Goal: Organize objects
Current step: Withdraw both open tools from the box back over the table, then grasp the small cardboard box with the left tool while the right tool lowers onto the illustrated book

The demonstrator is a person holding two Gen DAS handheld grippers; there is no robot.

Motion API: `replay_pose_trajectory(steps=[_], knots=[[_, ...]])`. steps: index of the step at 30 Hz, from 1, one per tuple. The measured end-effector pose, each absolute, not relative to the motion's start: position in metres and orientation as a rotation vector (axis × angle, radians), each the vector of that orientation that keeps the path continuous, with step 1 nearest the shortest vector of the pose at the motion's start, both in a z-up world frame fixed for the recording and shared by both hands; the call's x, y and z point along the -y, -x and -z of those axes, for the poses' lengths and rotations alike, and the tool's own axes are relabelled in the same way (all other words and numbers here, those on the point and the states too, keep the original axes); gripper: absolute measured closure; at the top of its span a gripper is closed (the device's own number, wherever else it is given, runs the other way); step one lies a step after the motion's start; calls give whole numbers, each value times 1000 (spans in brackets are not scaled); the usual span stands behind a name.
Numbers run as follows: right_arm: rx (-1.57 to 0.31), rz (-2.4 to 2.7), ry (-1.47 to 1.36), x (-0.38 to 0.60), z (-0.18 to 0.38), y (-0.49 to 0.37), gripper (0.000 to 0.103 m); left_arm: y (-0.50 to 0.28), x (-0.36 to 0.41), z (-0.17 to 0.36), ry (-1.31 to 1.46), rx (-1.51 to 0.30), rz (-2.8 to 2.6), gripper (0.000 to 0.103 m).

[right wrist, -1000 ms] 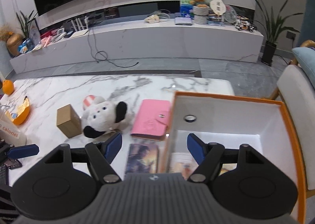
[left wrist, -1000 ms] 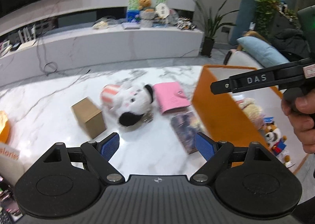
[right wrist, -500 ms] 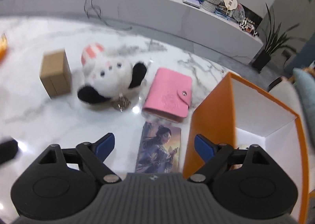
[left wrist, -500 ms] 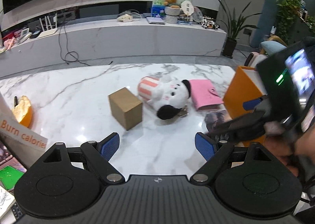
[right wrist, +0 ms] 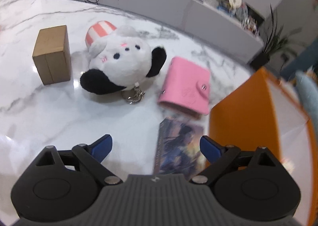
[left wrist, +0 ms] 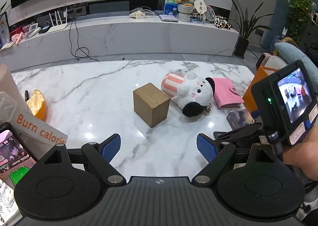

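A white and black plush toy (right wrist: 121,65) with a striped pink hat lies on the marble table (right wrist: 49,110), between a small cardboard box (right wrist: 52,55) and a pink wallet (right wrist: 185,85). A picture card box (right wrist: 178,142) lies in front of the wallet, beside an orange bin (right wrist: 244,124). My right gripper (right wrist: 157,147) is open and empty, low over the table just before the card box. My left gripper (left wrist: 159,147) is open and empty, nearer the table's front; it sees the box (left wrist: 151,103), plush (left wrist: 192,95) and wallet (left wrist: 226,95).
In the left wrist view a "Burn calories" package (left wrist: 37,128), a phone (left wrist: 14,152) and an orange bowl (left wrist: 37,102) sit at the left. The right hand-held gripper's screen (left wrist: 294,97) shows at the right. A low white TV bench (left wrist: 127,33) stands beyond the table.
The right gripper has swung away from above the orange bin, leftward and down toward the card box and plush. The left gripper has pulled back and turned left; both stay open.
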State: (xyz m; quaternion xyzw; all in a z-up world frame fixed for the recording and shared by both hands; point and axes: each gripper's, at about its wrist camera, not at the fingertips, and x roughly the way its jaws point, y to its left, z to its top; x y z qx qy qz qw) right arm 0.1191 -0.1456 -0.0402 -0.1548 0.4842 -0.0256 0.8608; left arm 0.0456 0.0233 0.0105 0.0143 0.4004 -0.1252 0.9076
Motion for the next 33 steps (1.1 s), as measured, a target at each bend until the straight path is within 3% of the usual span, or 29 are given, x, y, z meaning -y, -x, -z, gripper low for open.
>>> replay_pose_trajectory(steps=[11,22,33], knots=[[-1004,161,130,155,51,-119,3,-43,-18,-11,-43,-824,278,4],[-916,209,154,152,59,-121,1,-43,-14,-8,-50,-831,286,4],[-710,413,79,143,76,-103,1,-44,-10,-7,-54,-834,292,4]])
